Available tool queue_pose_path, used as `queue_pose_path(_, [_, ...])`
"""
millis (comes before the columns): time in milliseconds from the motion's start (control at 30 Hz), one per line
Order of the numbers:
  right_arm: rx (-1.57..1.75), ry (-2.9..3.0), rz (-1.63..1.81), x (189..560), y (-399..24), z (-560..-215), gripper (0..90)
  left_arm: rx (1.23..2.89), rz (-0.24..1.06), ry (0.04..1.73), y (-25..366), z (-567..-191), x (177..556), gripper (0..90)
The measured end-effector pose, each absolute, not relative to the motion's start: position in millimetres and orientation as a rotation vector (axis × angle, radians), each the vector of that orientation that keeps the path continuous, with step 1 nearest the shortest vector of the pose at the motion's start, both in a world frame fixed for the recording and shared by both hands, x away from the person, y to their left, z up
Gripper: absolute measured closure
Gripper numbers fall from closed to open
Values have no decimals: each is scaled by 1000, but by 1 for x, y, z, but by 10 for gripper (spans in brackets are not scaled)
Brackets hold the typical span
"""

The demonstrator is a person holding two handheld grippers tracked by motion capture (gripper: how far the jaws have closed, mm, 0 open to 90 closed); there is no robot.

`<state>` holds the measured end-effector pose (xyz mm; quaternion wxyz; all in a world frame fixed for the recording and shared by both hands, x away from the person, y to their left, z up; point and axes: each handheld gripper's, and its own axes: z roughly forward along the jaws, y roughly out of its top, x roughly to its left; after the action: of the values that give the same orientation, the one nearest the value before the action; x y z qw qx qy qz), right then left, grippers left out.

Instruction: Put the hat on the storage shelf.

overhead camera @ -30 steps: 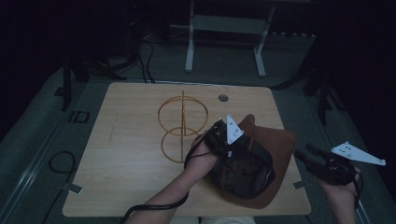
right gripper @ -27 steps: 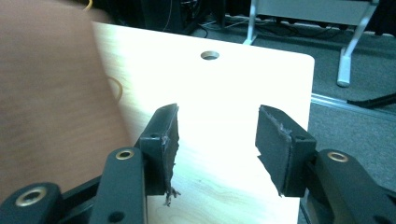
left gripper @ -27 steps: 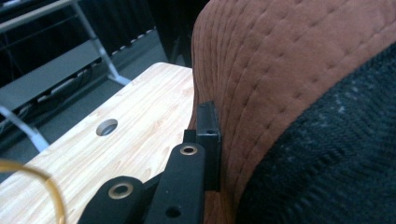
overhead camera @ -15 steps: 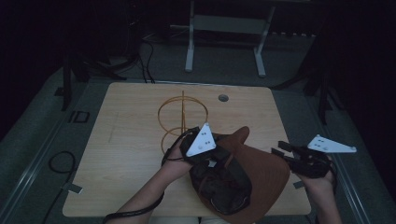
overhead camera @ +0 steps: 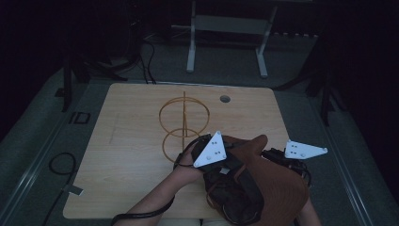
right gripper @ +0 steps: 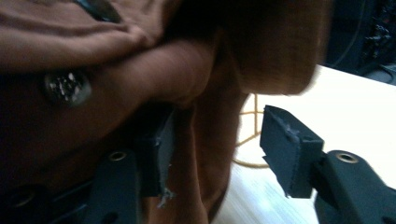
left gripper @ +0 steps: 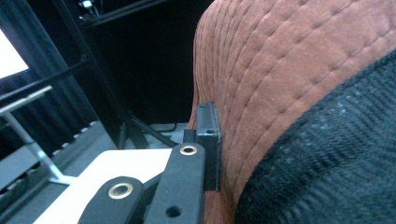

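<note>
A: Left hand-held gripper (overhead camera: 221, 165)?
B: Clamped on the brown jacket (overhead camera: 277, 188) at its quilted edge; one pad (left gripper: 208, 140) flat against the cloth, other jaw hidden behind it.

A: Right hand-held gripper (right gripper: 215, 149)?
B: Jaws spread wide, a fold of the jacket hanging between; left pad (right gripper: 156, 149) touching cloth, right pad (right gripper: 289, 149) apart from it.

A: Jacket's place?
B: Bunched at the counter's (overhead camera: 131, 155) five-o'clock corner, black lining (overhead camera: 235, 193) exposed. Wire ring stand (overhead camera: 183, 125) near centre, at ten o'clock from the jacket.

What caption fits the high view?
Left gripper holds a brown suede hat with black lining beside a gold wire stand; right gripper approaches.
</note>
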<state>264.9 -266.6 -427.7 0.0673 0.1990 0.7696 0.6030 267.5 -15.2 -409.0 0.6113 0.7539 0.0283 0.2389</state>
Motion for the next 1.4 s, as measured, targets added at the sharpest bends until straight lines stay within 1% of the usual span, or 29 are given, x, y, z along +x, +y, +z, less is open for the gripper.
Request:
queue_pose_path(100, [588,2309,1838,266,-263,-427,416,1737,574,60,-20,-407,265,876])
queue_pose_path(167, [604,2299,1845,268,-261,-426,403,1732,558,69,-22,-406,265,875])
queue_pose_path(233, [603,2299,1833,269,-258,-425,396,1724,571,65,-24,-405,263,875])
queue_pose_path(367, [603,2300,1851,273,-254,-423,419,1719,584,61,-26,-403,260,874])
queue_pose_path(400, [606,2307,1862,274,-252,-423,469,1720,588,59,-27,-402,259,874])
queue_pose_path(533, [560,2341,1866,274,-248,-421,619,1716,586,54,-26,-400,260,873])
queue_pose_path(600, [544,2343,1859,273,-247,-420,731,1721,588,44,-25,-399,260,873])
queue_pose_path(667, [513,2346,1833,272,-247,-419,822,1724,587,34,-25,-398,260,872])
queue_pose_path(700, [516,2355,1840,272,-248,-418,851,1726,580,33,-25,-398,260,871])
queue_pose_path(833, [521,2361,1837,272,-250,-418,872,1725,558,43,-26,-398,263,856])
queue_pose_path(933, [524,2367,1878,272,-253,-418,875,1723,553,64,-27,-395,264,785])
queue_pose_path(1100, [520,2363,1951,272,-260,-414,877,1726,529,113,-28,-386,265,583])
queue_pose_path(1133, [520,2355,1953,272,-262,-413,877,1726,526,112,-28,-384,264,559])
queue_pose_path(1233, [528,2331,1968,271,-267,-409,877,1726,562,114,-28,-381,260,517])
queue_pose_path(1333, [527,2313,1968,272,-271,-406,877,1730,568,130,-26,-379,259,473])
queue_pose_path(1400, [532,2296,1957,272,-273,-404,877,1730,559,148,-23,-378,260,462])
